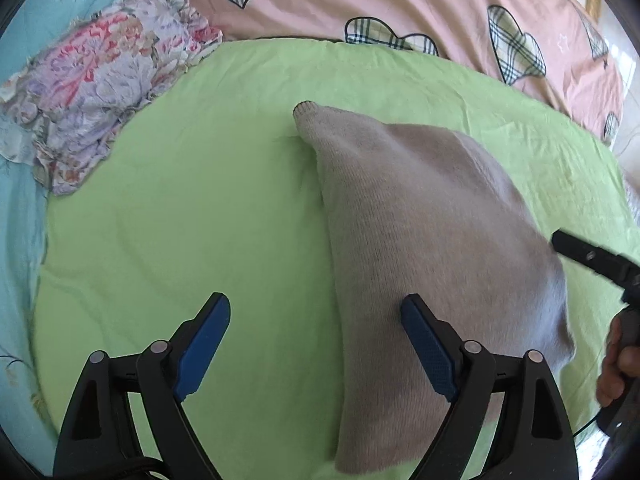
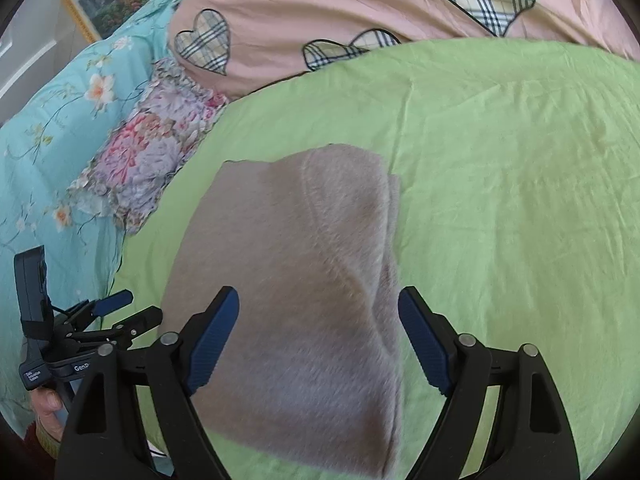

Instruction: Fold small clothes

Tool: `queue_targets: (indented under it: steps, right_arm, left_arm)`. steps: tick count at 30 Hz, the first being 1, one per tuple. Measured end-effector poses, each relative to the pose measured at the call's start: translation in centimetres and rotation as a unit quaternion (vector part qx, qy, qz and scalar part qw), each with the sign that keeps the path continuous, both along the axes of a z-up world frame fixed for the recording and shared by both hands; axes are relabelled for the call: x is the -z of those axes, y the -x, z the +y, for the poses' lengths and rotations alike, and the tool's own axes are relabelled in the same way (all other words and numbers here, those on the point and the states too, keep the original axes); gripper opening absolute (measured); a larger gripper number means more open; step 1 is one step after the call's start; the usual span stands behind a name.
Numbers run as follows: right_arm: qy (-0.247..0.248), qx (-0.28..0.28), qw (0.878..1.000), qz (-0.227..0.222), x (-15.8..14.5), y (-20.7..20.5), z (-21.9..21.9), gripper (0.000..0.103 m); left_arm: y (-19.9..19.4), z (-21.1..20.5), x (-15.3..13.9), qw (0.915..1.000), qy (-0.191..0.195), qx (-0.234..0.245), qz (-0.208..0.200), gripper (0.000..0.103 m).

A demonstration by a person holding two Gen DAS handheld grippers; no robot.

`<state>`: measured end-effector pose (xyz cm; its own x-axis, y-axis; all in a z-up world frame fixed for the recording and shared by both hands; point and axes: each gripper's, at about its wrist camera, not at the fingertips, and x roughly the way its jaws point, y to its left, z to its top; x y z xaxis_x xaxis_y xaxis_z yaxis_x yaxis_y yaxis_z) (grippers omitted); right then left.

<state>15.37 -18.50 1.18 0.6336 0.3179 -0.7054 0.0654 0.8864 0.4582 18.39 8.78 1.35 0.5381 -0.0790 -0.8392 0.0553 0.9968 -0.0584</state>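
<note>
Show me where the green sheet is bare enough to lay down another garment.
Bare green sheet lies right of the beige knit garment, up to the pink heart quilt. Another patch separates garment and floral cloth.

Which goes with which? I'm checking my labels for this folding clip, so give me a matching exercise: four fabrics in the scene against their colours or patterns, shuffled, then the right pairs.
Things:
1. knitted garment
2. sheet under the garment
3. quilt at the far edge
4. crumpled cloth beside the sheet

Looks:
A. pink with plaid hearts
B. plain beige
C. purple and red flowers
D. light green

Pairs: 1-B, 2-D, 3-A, 4-C
</note>
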Motion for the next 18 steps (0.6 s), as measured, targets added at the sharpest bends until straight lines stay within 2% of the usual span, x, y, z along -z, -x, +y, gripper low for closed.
queue_targets:
  steps: [1, 6, 8, 9, 10, 11, 14, 18]
  right_arm:
    - [-0.008, 0.003, 1.0, 0.008, 0.5, -0.6, -0.3, 0.06]
    - [-0.052, 0.013, 0.998, 0.038, 3.1, -2.8, -1.2, 0.057]
    - [-0.042, 0.01, 0.998, 0.046, 3.5, -3.2, -0.8, 0.044]
    - [-0.037, 0.007, 0.998, 0.043, 3.4, -3.2, -0.5, 0.034]
    - [-0.031, 0.003, 0.999, 0.036, 2.9, -3.2, -0.2, 0.023]
    - [-0.027, -0.008, 0.999, 0.023, 2.2, -3.1, 0.2, 0.018]
    - [0.018, -0.018, 1.0, 0.011, 0.7, -2.9, 1.0, 0.017]
    - [0.027, -0.012, 0.999, 0.04, 3.8, -3.3, 0.1, 0.016]
  left_arm:
    - [-0.6, 0.2, 0.1, 1.0, 0.009, -0.001, 0.001, 0.091]
    - [-3.6, 0.9, 1.0, 0.9986, 0.049, 0.002, 0.017, 0.091]
    - [-4.6, 0.8, 1.8, 0.9983, 0.053, 0.004, 0.024, 0.091]
    - [-5.0, 0.8, 2.3, 0.9982, 0.052, 0.006, 0.028, 0.089]
    - [-5.3, 0.6, 2.6, 0.9983, 0.05, 0.007, 0.03, 0.088]
    - [-5.6, 0.4, 2.8, 0.9985, 0.045, 0.01, 0.029, 0.086]
    - [-5.4, -0.3, 3.4, 0.9993, 0.02, 0.023, 0.022, 0.087]
    - [-5.1, -0.4, 4.1, 0.9992, 0.024, 0.023, 0.022, 0.087]
